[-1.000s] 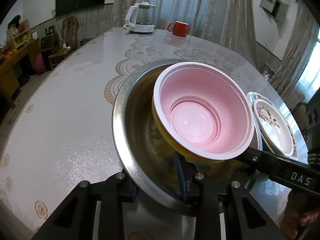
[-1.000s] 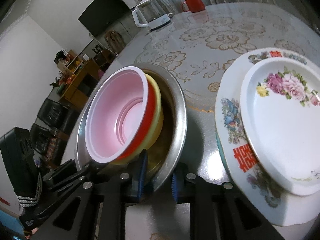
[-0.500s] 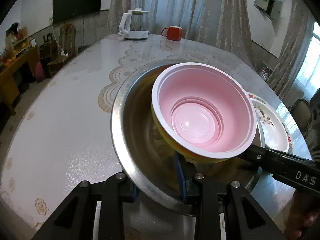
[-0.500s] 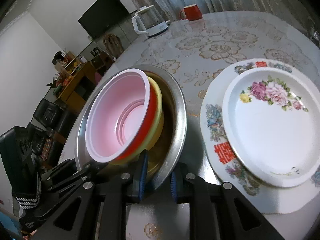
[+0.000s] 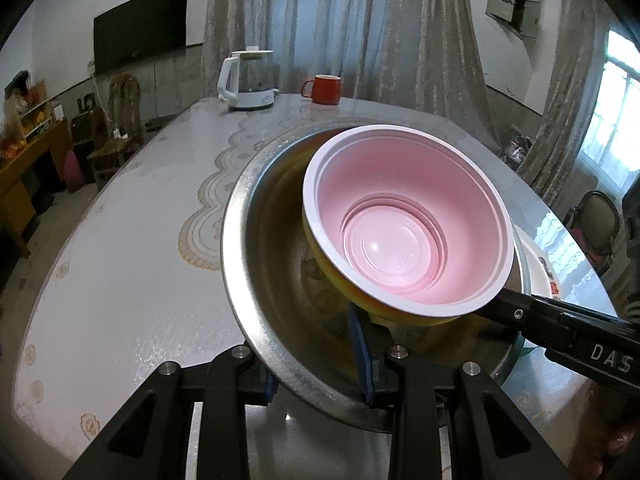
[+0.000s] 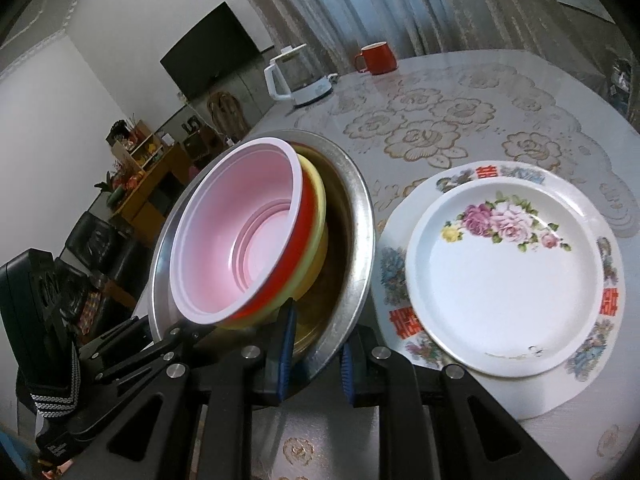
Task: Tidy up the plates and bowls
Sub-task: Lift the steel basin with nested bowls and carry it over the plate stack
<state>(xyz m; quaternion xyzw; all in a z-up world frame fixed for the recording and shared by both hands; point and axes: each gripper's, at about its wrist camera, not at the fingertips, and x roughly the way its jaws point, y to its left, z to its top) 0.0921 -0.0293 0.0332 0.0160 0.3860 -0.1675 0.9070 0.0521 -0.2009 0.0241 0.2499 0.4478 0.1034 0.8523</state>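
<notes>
Both jaws are narrow, each clamped on the metal basin's (image 5: 256, 304) rim: my left gripper (image 5: 318, 376) on one side, my right gripper (image 6: 316, 364) on the other. Nested bowls (image 6: 240, 248) lean inside; stacked plates (image 6: 504, 272) lie just right, nearest my right hand.

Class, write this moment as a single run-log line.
left gripper: shut on steel basin rim | right gripper: shut on same rim | nested: pink bowl | beside: stacked plates
</notes>
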